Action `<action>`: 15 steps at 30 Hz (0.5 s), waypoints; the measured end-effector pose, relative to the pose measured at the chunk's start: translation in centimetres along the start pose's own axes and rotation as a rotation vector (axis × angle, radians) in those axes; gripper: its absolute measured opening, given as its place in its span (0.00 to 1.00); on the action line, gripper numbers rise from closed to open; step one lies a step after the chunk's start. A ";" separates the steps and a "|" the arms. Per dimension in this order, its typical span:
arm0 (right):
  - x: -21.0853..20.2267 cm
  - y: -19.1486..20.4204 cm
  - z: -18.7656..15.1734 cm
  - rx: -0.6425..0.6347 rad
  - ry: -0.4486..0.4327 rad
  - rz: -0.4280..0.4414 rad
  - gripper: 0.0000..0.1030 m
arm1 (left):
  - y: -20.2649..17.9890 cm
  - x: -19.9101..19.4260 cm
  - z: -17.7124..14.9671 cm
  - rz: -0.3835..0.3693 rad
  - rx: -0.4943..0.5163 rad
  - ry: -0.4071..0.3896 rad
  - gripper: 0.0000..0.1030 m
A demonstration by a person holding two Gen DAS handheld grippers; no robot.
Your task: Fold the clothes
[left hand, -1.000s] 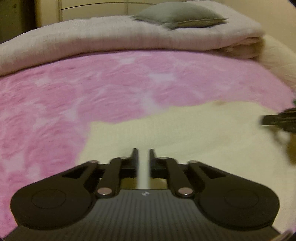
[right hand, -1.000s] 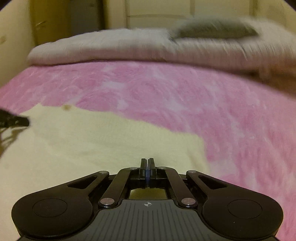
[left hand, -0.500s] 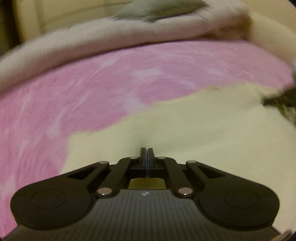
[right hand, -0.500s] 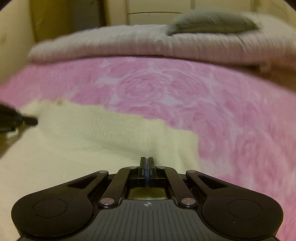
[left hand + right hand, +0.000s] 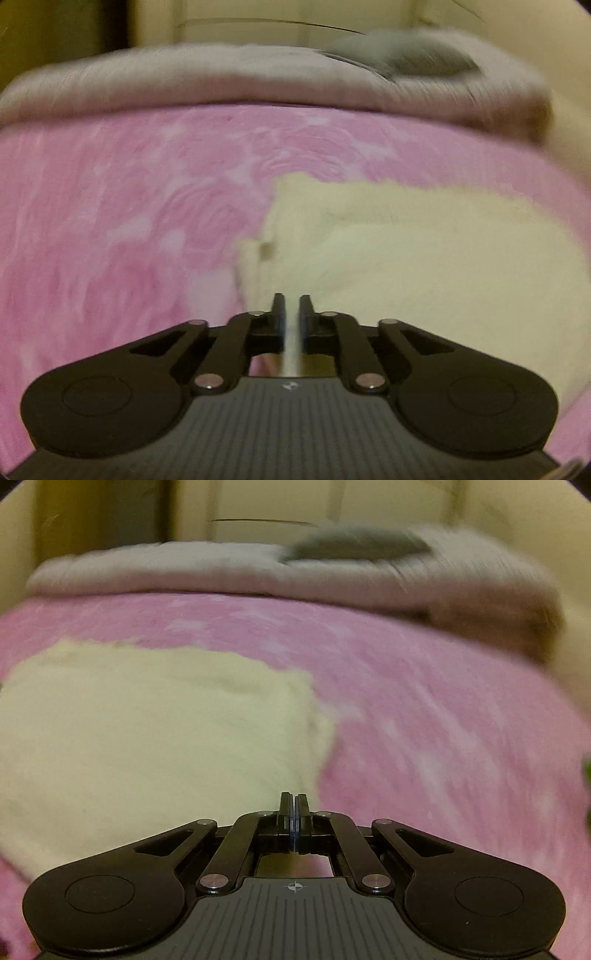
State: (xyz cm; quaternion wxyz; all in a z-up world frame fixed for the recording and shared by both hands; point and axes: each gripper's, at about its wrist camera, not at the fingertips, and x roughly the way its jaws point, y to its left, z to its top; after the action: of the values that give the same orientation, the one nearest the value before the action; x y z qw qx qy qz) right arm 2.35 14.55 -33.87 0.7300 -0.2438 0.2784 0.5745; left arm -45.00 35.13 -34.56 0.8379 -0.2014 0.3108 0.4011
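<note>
Both tools tilt down over the cream garment [image 5: 424, 266] — left tool [image 5: 293, 301] opening, empty; right tool [image 5: 294, 799] closed, empty.

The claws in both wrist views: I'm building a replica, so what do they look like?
Both look alike. The left claw and right claw are matte black: two short upright fingers on angled link arms with silver pivot pins, flanked by rounded paddle-shaped lobes with embossed circles. Behind sits a ribbed dark grey plate with a small crosshair mark. The right claw's pads look blue. No cables or sleeves show.

left gripper [image 5: 293, 301] fingers opening, right gripper [image 5: 294, 798] closed
</note>
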 end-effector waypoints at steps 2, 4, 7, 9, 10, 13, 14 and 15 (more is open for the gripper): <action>-1.8 -0.8 0.0 0.064 0.003 -0.040 0.00 | -1.0 -2.2 0.2 0.072 0.030 -0.040 0.12; -4.4 0.2 -0.3 0.065 -0.062 -0.010 0.00 | -2.6 -4.5 -0.2 0.094 0.067 -0.077 0.14; -6.4 2.9 -1.3 0.077 -0.116 0.084 0.00 | -4.6 -6.6 -1.7 -0.004 0.042 -0.061 0.22; -5.7 4.9 -2.1 0.064 -0.086 0.114 0.04 | -5.5 -6.3 -3.6 -0.009 0.026 -0.018 0.23; -4.9 5.8 -2.7 0.054 -0.044 0.092 0.06 | -5.6 -6.1 -4.6 -0.001 0.010 -0.003 0.23; -4.7 6.0 -4.4 0.105 -0.021 0.033 0.06 | -5.1 -6.4 -6.6 0.026 -0.039 -0.002 0.23; -4.9 6.0 -4.9 0.131 -0.021 0.021 0.06 | -5.2 -6.8 -6.7 0.040 -0.041 0.010 0.23; -5.5 5.9 -5.1 0.162 -0.011 0.017 0.06 | -5.3 -7.3 -6.8 0.054 -0.037 0.017 0.23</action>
State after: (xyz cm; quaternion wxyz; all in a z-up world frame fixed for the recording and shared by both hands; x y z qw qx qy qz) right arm -5.05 8.57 -34.03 0.7440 -0.1784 0.3218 0.5577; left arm -46.73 24.01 -34.03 0.8201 -0.2117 0.3157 0.4276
